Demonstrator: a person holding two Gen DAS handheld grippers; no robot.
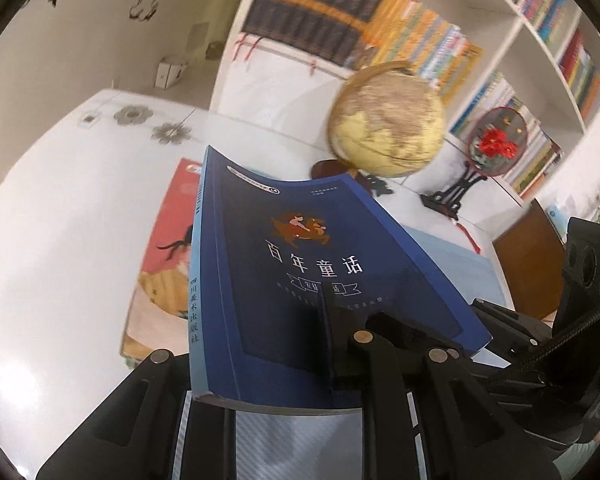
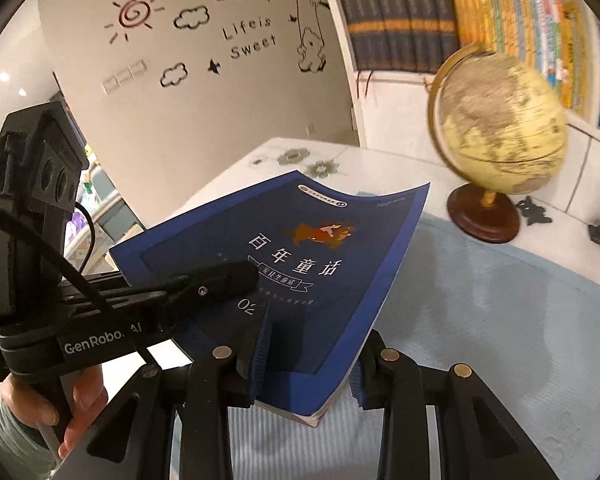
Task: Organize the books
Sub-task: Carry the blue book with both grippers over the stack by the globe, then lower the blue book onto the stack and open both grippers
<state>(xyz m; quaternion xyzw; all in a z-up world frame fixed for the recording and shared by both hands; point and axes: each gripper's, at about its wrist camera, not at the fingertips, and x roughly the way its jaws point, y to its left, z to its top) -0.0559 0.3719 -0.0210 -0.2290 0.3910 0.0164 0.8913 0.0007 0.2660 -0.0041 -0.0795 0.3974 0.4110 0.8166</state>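
Observation:
A dark blue book (image 1: 300, 280) with white Chinese title is held in the air, tilted above the table. My left gripper (image 1: 328, 344) is shut on its near edge; one finger lies across the cover. My right gripper (image 2: 308, 356) is also shut on the same blue book (image 2: 300, 264), at its lower corner. The left gripper's finger (image 2: 216, 280) shows on the cover from the left in the right wrist view. A second book with a pink cover (image 1: 160, 264) lies flat on the table under the blue one.
A globe (image 1: 388, 124) on a wooden stand sits behind the book. A red ornament on a black stand (image 1: 492, 148) is to its right. Bookshelves (image 1: 420, 40) full of books fill the back. A light blue mat (image 2: 500, 320) covers part of the white table (image 1: 60, 220).

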